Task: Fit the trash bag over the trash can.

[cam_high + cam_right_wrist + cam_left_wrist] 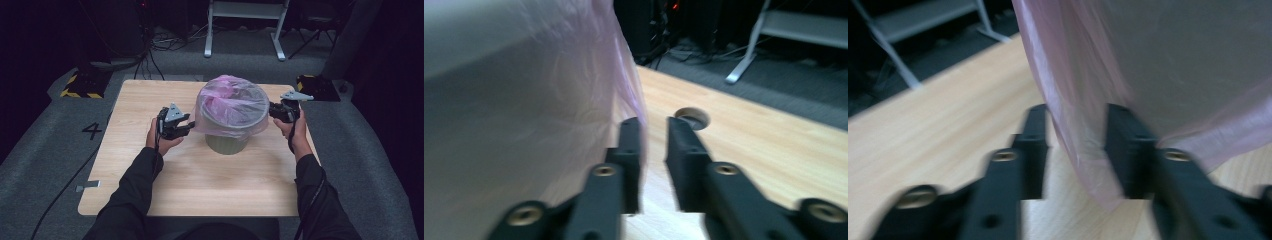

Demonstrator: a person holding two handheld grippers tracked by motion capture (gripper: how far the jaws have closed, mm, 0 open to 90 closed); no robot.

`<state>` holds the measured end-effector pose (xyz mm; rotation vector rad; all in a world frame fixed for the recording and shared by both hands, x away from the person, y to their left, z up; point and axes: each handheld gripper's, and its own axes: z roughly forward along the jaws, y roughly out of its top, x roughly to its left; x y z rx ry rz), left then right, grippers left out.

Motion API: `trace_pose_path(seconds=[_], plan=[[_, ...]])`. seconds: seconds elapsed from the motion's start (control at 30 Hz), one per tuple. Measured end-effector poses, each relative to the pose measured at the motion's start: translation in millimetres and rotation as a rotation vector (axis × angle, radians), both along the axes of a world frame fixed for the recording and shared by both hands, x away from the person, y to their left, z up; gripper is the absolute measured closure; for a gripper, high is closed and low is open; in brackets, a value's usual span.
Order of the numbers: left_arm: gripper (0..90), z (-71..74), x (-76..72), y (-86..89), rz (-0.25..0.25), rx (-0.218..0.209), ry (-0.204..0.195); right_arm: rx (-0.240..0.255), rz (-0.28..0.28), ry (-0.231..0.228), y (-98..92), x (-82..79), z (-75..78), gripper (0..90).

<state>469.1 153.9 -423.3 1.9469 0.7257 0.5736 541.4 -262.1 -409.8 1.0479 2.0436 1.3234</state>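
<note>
A grey bin (227, 142) stands in the middle of the wooden table (140, 100), lined with a pink plastic bag (231, 105) whose rim is folded down over its outside. My left gripper (190, 125) is at the bin's left side. In the left gripper view its jaws (1077, 120) stand apart, and the bag's loose hem (1083, 150) hangs between them without being pinched. My right gripper (272, 111) is at the bin's right side. Its jaws (653, 122) are slightly parted, with the bag (574, 90) just beside the left one and nothing gripped.
A round hole (691, 116) is cut in the tabletop beyond the right jaws. Behind the table, a white metal frame (245, 30) and two black bases with yellow stripes (80, 86) (317, 86) stand on the grey floor. Cables run along the floor at the left.
</note>
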Motion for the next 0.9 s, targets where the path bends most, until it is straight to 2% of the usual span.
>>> trace_pose_path(seconds=[0.1, 0.13, 0.17, 0.2, 0.23, 0.27, 0.3, 0.33, 0.43, 0.47, 0.53, 0.57, 0.6, 0.63, 0.67, 0.7, 0.73, 0.77, 0.8, 0.83, 0.87, 0.9], plan=[[36.4, 2.7, -7.4, 1.3, -0.013, 0.002, -0.008, -0.011, 0.013, -0.022, -6.6, -6.3, 4.2, 64.9], [33.9, 3.7, -15.4, 1.1, -0.035, 0.009, -0.011, -0.035, 0.046, -0.027, -11.5, -13.8, 7.0, 56.9], [30.9, 3.7, -15.4, 1.1, -0.035, 0.009, -0.011, -0.035, 0.046, -0.027, -11.5, -13.8, 7.0, 56.9], [28.8, 4.2, -23.7, -0.8, -0.052, 0.023, -0.021, -0.084, 0.053, -0.034, -15.1, -21.3, 8.5, 48.1], [26.9, 4.2, -23.7, -0.8, -0.052, 0.023, -0.021, -0.084, 0.053, -0.034, -15.1, -21.3, 8.5, 48.1], [24.7, 4.7, -27.4, -2.2, -0.07, 0.03, -0.021, -0.109, 0.086, -0.046, -17.6, -30.1, 8.6, 40.9], [24.7, 4.9, -31.2, -4.4, -0.084, 0.033, -0.025, -0.109, 0.086, -0.046, -17.6, -30.1, 8.6, 40.9], [23.1, 5.5, -35.1, -6.8, -0.093, 0.039, -0.034, -0.122, 0.101, -0.053, -18.1, -35.0, 8.2, 37.2], [21.3, 7.6, -43.6, -16.0, -0.132, 0.052, -0.046, -0.176, 0.145, -0.069, -15.9, -49.8, 4.8, 28.7], [21.2, 8.3, -45.5, -19.2, -0.135, 0.059, -0.054, -0.189, 0.186, -0.079, -13.9, -60.1, 2.2, 25.8], [21.2, 9.5, -47.3, -25.1, -0.136, 0.075, -0.063, -0.192, 0.204, -0.086, -12.7, -64.8, 0.8, 24.4], [22.1, 9.5, -47.9, -27.9, -0.127, 0.079, -0.078, -0.195, 0.217, -0.096, -11.3, -69.1, -0.3, 23.6], [28.4, 9.9, -47.2, -32.0, -0.116, 0.095, -0.089, -0.198, 0.24, -0.105, -7.2, -75.9, -2.7, 22.5], [31.3, 9.9, -47.2, -32.0, -0.116, 0.095, -0.089, -0.198, 0.24, -0.105, -7.2, -75.9, -2.7, 22.5], [31.3, 9.8, -46.6, -33.8, -0.102, 0.11, -0.098, -0.203, 0.246, -0.109, -4.5, -78.7, -3.7, 22.4], [40.6, 9.5, -44.8, -35.4, -0.092, 0.115, -0.107, -0.214, 0.269, -0.127, 1.4, -83.4, -4.8, 22.5], [44.3, 9.5, -44.8, -35.4, -0.092, 0.115, -0.107, -0.214, 0.269, -0.127, 1.4, -83.4, -4.8, 22.5], [44.3, 9.3, -44.0, -35.7, -0.084, 0.117, -0.113, -0.222, 0.264, -0.142, 4.4, -85.2, -4.7, 23.8], [54.2, 9.0, -43.1, -36.1, -0.076, 0.122, -0.119, -0.235, 0.238, -0.162, 8.1, -86.3, -3.2, 30.9], [54.2, 9.0, -42.0, -35.8, -0.071, 0.127, -0.121, -0.235, 0.238, -0.162, 8.1, -86.3, -3.2, 30.9], [58.7, 8.6, -41.1, -35.6, -0.074, 0.122, -0.115, -0.23, 0.233, -0.169, 8.9, -86.7, -2.1, 36.0], [66.6, 8.2, -39.1, -35.5, -0.082, 0.127, -0.112, -0.245, 0.211, -0.192, 9.9, -86.2, -0.8, 47.6]])
